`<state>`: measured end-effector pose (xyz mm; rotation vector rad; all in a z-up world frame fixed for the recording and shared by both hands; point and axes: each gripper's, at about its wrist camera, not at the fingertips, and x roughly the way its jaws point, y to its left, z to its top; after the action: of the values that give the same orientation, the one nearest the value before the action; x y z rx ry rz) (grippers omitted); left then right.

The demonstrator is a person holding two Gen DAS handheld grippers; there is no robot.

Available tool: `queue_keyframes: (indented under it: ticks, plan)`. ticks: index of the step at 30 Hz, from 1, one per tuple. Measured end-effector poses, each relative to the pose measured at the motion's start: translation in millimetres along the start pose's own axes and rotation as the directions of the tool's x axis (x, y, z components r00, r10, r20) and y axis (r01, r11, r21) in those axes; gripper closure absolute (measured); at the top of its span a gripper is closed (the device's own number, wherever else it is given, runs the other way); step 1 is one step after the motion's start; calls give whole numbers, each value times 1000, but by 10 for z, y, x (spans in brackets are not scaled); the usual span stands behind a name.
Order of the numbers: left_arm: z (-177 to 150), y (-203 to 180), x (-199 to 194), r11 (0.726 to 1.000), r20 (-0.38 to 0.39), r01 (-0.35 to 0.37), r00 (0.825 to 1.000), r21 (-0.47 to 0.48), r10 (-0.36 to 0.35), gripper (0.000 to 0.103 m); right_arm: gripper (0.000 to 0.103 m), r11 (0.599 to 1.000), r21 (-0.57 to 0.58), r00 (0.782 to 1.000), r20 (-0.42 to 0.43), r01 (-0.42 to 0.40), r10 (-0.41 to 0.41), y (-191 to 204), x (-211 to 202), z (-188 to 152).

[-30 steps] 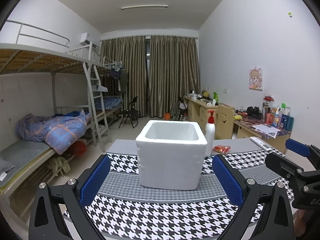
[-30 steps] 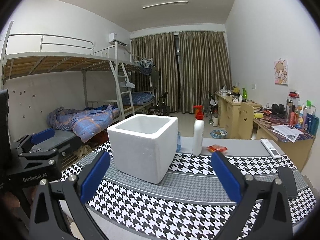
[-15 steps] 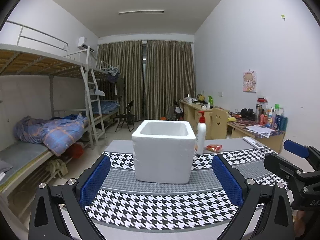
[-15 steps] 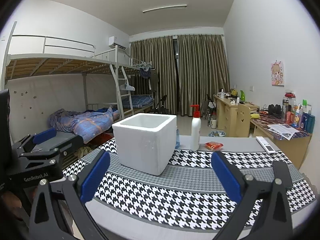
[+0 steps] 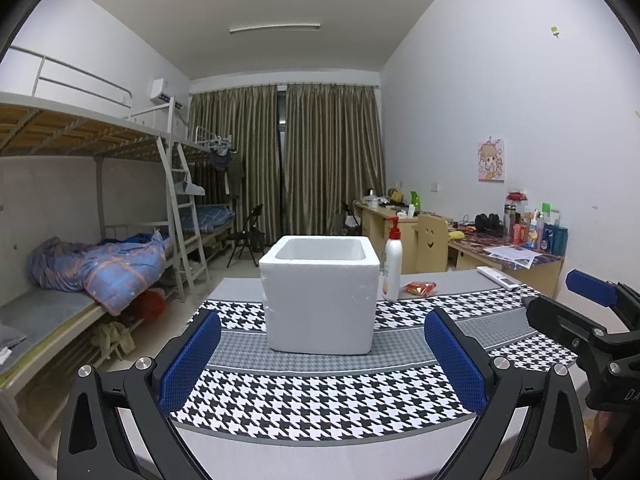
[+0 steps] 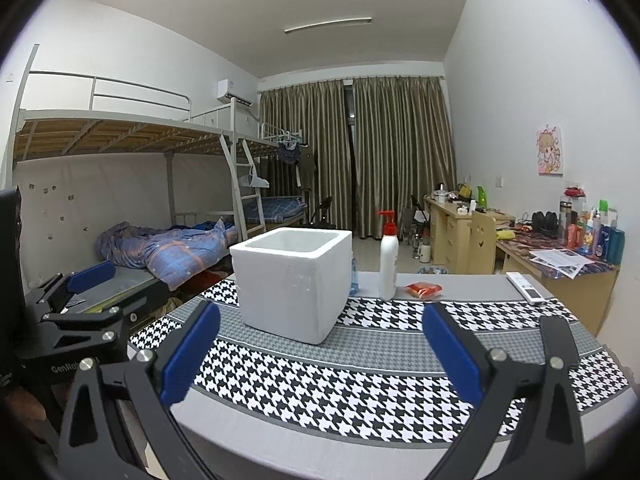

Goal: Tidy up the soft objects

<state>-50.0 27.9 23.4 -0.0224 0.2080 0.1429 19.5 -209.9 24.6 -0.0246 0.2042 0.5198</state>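
With nothing gripped, left gripper [image 5: 322, 360] and right gripper [image 6: 320, 354] hover above the desk [image 6: 460, 280], jaws wide, facing the foam box [image 5: 320, 294], the likely bin.

light: ceiling tube [image 5: 275, 29], dim-ish, even | shadows: soft | focus: sharp | edges: fisheye bend, dark vignette

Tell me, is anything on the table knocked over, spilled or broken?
Nothing stands out. The white foam box sits flat on the checked cloth, the pump bottle stands upright beside it, and the small red packet and remote lie flat behind. No spills show. Both tongs are open and empty.
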Motion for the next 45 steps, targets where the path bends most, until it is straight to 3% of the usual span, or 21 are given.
queue_keyframes:
  ticks: [16, 45]
  plan:
    - [-166, 59, -4, 1000, -9, -24, 1000, -3, 24, 1, 1, 1000, 16, 1000, -7, 15, -15, -62, -8, -163]
    - [-301, 134, -136, 1000, -21, -5, 1000, 1, 5, 1, 1, 999, 29, 1000, -11, 27, -27, -103, -110, -337]
